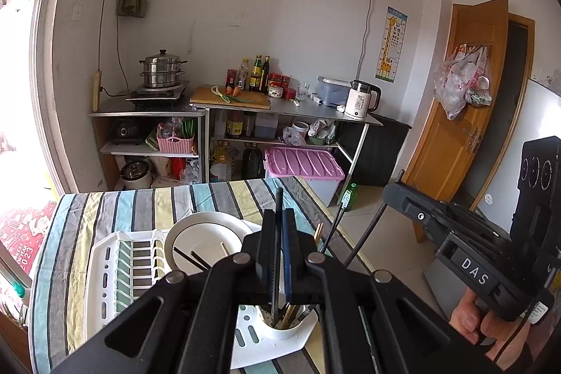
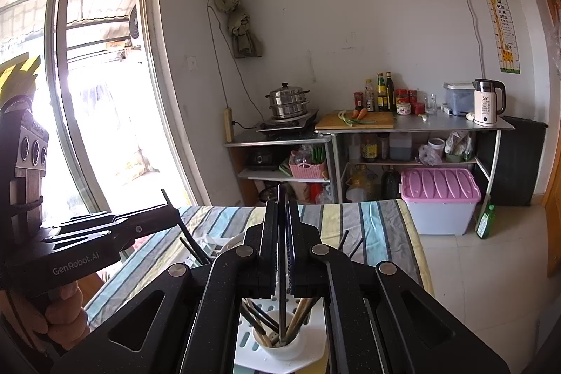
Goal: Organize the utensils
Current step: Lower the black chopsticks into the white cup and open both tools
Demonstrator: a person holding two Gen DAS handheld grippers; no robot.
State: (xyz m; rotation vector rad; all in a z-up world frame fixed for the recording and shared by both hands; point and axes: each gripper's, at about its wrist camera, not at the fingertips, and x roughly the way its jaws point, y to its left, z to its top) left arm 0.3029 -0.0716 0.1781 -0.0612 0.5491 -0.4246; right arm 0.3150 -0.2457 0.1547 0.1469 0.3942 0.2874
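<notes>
- While poised over the striped tablecloth [image 1: 105,209], clamped tight in the left gripper [image 1: 279,212]: a dark chopstick [image 1: 279,195], upright, pinched between jaws with no gap left beyond the stick itself.
- Upper end stood clear above the fingertips; lower end ran down toward the white cup [image 1: 280,330]. Could not tell whether inside it or just over it.
- Likewise squeezed shut, the right gripper [image 2: 282,204], on a second chopstick [image 2: 281,191], upright and aimed down at the same cup.
- Seen in that cup: several other chopsticks [image 2: 298,318], dark and wooden, leaning against the rim.
- Cup seated at the near corner of the white dish rack [image 1: 105,269], on the cloth.
- Just beyond the rack, touching it: a white plate [image 1: 210,226], with loose chopsticks [image 1: 189,256] lying across it.
- Held side by side and near each other, both grippers, each in a bare hand [image 1: 470,314].
- Far behind, against the wall: a metal counter [image 2: 438,123] with a steamer pot [image 2: 288,99], a cutting board [image 2: 354,121] and a kettle [image 2: 487,100].
</notes>
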